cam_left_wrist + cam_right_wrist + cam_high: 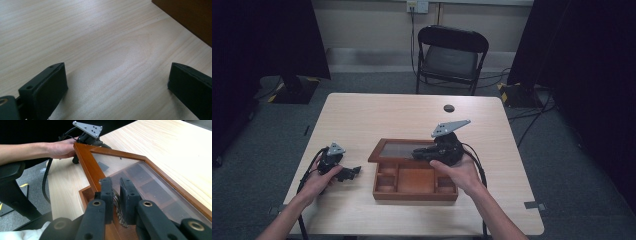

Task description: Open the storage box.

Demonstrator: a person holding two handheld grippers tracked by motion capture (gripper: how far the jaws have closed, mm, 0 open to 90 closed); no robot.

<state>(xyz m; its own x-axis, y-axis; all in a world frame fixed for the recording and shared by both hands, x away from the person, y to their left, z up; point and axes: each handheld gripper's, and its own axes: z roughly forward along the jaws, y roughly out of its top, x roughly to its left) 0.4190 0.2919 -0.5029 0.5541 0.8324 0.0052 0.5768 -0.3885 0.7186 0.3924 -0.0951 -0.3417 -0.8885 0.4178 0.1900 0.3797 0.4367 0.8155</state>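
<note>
A brown wooden box (414,194) with several compartments stands near the table's front edge. Its glass-paned lid (398,148) is lifted and tilts back from the box. My right gripper (418,154) is shut on an ornate metal clasp (118,206) at the lid's wooden frame (87,166), jaws close together around it. To the left of the box, my left gripper (354,172) rests low on the table. Its jaws stand wide open over bare wood with nothing between them (117,80). A corner of the box (190,17) shows at the upper right of the left gripper view.
The light wooden table (412,115) has a small dark round cap (449,108) near its far edge. A black folding chair (451,55) stands behind the table. Cables trail from both grippers over the front edge.
</note>
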